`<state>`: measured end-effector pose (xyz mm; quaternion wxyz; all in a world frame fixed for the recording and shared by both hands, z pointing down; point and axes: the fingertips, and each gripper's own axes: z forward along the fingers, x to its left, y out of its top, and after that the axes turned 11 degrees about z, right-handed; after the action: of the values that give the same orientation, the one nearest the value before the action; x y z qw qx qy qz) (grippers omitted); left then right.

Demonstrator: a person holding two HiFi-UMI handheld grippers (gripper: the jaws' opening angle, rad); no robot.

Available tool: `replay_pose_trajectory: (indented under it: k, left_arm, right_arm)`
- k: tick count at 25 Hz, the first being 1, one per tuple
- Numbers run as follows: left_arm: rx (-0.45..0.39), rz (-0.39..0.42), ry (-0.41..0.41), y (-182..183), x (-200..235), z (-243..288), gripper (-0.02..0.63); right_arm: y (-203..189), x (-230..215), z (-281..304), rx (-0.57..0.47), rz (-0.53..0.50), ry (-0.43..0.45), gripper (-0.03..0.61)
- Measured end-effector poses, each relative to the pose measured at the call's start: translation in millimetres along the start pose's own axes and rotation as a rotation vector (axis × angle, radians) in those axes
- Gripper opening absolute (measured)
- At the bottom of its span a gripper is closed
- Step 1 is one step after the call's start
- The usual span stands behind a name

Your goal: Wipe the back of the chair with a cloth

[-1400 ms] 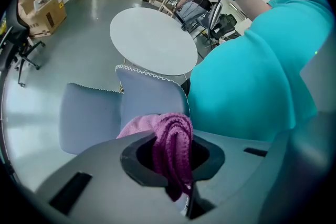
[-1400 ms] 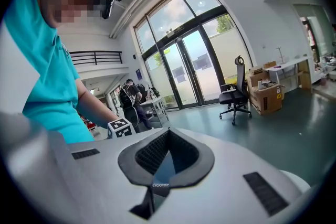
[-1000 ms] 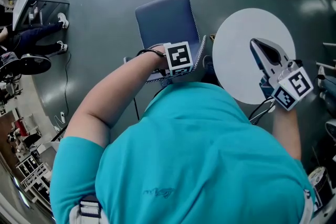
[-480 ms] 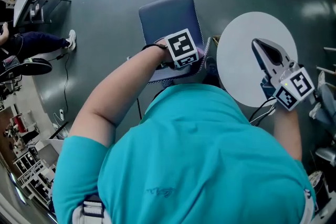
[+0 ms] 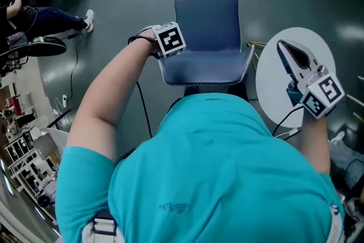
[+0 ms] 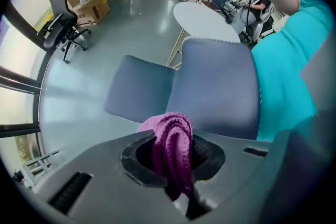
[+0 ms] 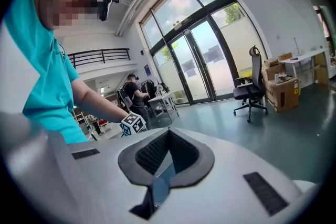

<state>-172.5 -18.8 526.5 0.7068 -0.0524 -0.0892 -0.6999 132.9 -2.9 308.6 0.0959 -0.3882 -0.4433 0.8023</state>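
The blue chair stands in front of me in the head view, its backrest top nearest to my body. My left gripper hangs at the chair's left side, beside the backrest. It is shut on a bunched purple cloth. In the left gripper view the left gripper faces the backrest and the seat, a short way off them. My right gripper hovers over the white round table, shut with nothing in it; its pads meet in the right gripper view.
The round table stands close to the chair's right side. A black office chair and cardboard boxes stand farther off. A seated person and desks are at the far left, and a cable lies on the grey floor.
My left gripper moved with the cloth from the middle of the backrest's top out to the chair's left side. The right gripper stayed over the table.
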Motion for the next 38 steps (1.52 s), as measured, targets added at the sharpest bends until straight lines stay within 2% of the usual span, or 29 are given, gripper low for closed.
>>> replay_pose_trajectory:
  k: [3,6,11,13,18,23,29,34,38]
  left_arm:
    - [0.06,0.03,-0.021,-41,-6,33,0.058]
    - [0.087,0.071,-0.051,-58,-13,63,0.058]
    - [0.209,0.169,-0.122,-85,-27,88,0.058]
    - [0.241,0.17,-0.165,-90,-32,94,0.058]
    - [0.291,0.108,-0.23,-92,-35,101,0.058]
    - [0.274,0.077,-0.261,-82,-37,110,0.058]
    - [0.263,0.076,-0.281,-72,-39,123,0.058]
    - [0.247,0.032,-0.311,-61,-40,119,0.058]
    - [0.189,-0.028,-0.351,-49,-45,126,0.058]
  right_arm:
    - [-7,5,20,0.028,0.001,0.012,-0.009]
    - [-14,3,33,0.055,0.007,0.015,-0.009]
    - [-22,1,48,0.09,0.024,0.009,-0.009]
    - [-24,0,51,0.099,0.028,0.009,-0.009]
    - [-30,-5,51,0.102,0.035,0.016,-0.009]
    - [-39,-11,46,0.101,0.052,0.008,-0.009]
    - [-43,-20,39,0.098,0.068,-0.009,-0.009]
    - [-43,-31,26,0.093,0.078,-0.021,-0.009]
    - [-48,-36,22,0.084,0.087,-0.032,-0.009]
